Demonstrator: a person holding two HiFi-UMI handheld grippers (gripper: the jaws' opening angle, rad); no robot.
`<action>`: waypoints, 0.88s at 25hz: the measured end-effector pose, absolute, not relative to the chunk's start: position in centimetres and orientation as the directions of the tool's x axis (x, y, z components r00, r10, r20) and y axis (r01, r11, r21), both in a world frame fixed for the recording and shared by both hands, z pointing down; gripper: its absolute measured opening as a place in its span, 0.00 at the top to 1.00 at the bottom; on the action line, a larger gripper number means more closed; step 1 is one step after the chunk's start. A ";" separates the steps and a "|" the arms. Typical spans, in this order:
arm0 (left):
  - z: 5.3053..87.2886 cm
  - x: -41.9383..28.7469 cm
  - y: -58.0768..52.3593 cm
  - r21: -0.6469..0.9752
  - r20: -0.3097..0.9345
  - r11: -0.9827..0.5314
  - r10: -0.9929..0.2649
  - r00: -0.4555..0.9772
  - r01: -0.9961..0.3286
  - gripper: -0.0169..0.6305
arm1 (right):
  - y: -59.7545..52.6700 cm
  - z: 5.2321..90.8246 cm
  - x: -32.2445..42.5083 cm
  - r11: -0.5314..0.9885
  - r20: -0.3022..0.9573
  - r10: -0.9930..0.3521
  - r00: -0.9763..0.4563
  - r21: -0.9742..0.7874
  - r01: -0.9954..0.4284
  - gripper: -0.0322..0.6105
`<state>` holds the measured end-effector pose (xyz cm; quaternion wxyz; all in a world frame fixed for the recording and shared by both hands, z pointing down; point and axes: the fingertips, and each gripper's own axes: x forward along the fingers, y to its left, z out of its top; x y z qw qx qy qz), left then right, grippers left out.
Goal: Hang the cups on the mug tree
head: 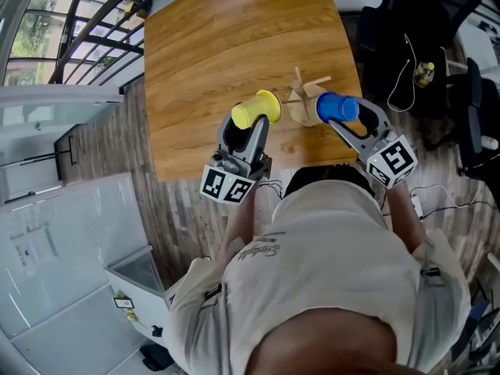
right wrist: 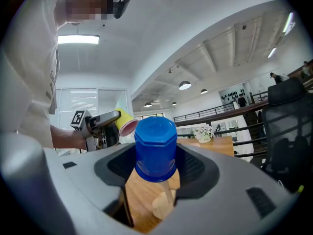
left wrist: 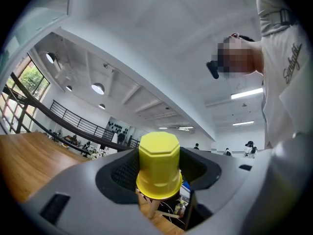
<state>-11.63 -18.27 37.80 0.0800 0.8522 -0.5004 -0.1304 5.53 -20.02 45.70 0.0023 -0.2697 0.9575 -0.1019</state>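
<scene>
The mug tree, bare pale wood, stands near the close edge of the table, and my two cups sit either side of it, both lifted clear of the tabletop.

In my left gripper I hold the yellow cup. My pads press on its walls from both sides, and the left gripper view shows its eight-sided closed base on top and the wider rim below. It lies tipped on its side just left of the tree, apart from the pegs. From the right gripper view its mouth, pinkish inside, faces the tree.

My right gripper holds the blue cup the same way, fingers spread fairly wide and set against its sides, base on top in my own view. It hangs just right of the tree's top. A peg and the round base show right below its rim, but I cannot tell whether cup and peg touch.

Beyond the table's right side stands a black chair
</scene>
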 end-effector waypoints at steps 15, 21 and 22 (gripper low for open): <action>40.3 -13.3 -21.2 0.362 -0.126 -0.486 -0.871 0.475 -0.795 0.58 | -19.5 45.8 5.5 0.790 0.096 -0.581 -0.808 -0.175 -0.588 0.58; 41.5 -12.6 -22.0 0.395 -0.112 -0.511 -0.852 0.512 -0.764 0.58 | -19.4 47.0 5.8 0.770 0.121 -0.595 -0.795 -0.199 -0.607 0.58; 41.6 -12.5 -22.1 0.398 -0.112 -0.514 -0.850 0.515 -0.760 0.58 | -19.4 47.2 5.7 0.772 0.124 -0.591 -0.797 -0.198 -0.604 0.58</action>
